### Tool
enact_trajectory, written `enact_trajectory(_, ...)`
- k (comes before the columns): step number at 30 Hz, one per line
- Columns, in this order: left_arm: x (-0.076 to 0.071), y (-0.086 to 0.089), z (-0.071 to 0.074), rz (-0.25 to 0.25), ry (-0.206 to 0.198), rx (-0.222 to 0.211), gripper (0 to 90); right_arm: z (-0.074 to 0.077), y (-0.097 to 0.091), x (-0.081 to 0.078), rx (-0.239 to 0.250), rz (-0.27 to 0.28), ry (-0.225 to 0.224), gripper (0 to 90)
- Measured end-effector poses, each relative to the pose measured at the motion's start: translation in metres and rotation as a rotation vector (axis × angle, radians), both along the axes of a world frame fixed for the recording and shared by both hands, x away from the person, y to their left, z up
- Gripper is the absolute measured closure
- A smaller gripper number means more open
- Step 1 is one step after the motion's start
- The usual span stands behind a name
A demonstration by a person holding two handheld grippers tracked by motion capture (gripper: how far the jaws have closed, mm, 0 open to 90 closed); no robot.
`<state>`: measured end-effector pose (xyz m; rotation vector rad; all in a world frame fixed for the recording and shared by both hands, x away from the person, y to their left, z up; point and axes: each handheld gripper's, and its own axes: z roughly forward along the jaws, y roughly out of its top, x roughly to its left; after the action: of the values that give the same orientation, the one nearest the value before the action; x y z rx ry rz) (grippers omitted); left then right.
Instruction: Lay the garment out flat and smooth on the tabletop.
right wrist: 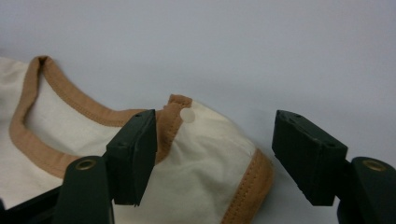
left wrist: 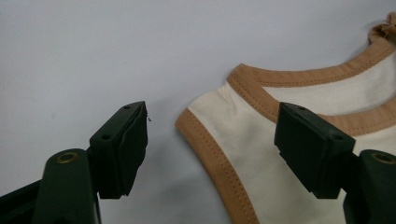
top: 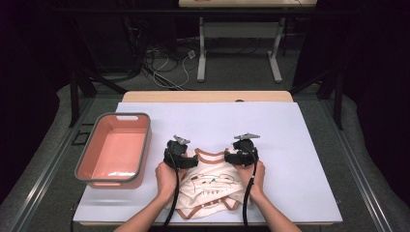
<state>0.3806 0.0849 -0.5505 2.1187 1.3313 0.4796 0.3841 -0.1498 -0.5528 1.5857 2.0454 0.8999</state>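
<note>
A small cream shirt with brown trim lies flat on the white worktop, close to the person's edge. Its neck end points away from the person, so its long way runs from near to far. The left hand-held gripper sits at the shirt's far left corner, and the right hand-held gripper sits at the far right corner. Each hand has its own shoulder strap right in front of it, so neither hand has to cross over. In the left gripper view, the jaws stand apart and hold nothing. The brown edge of the left shoulder strap lies between them, a bit nearer the right jaw, and it does not look pinched. In the right gripper view, the jaws also stand apart and hold nothing. The right shoulder strap lies between them, with its brown neck edge just beside the left jaw. It looks like both hands are getting ready to pinch the two straps. To do that, each hand-held gripper likely needs to go down a little and squeeze. Past both hand-held grippers the worktop is bare, so there is lots of room to move the shirt forward. A pink bin stands off to the left of the left hand-held gripper, near but not touching it.
</note>
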Motion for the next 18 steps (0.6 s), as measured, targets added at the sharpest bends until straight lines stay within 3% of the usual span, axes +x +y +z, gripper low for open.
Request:
enact_trajectory(4,0.002,-0.003,-0.004,0.008,0.004,0.009,28.6,-0.005,0.002,0.0,-0.018,0.004,0.005,35.8)
enact_trajectory(11,-0.001,-0.005,-0.008,-0.005,-0.021,-0.011,34.1,-0.007,0.006,-0.003,-0.04,0.041,-0.034,45.9)
enact_trajectory(18,-0.009,-0.008,-0.01,-0.053,-0.061,-0.03,56.7,-0.009,0.008,-0.007,-0.022,0.077,-0.052,64.2)
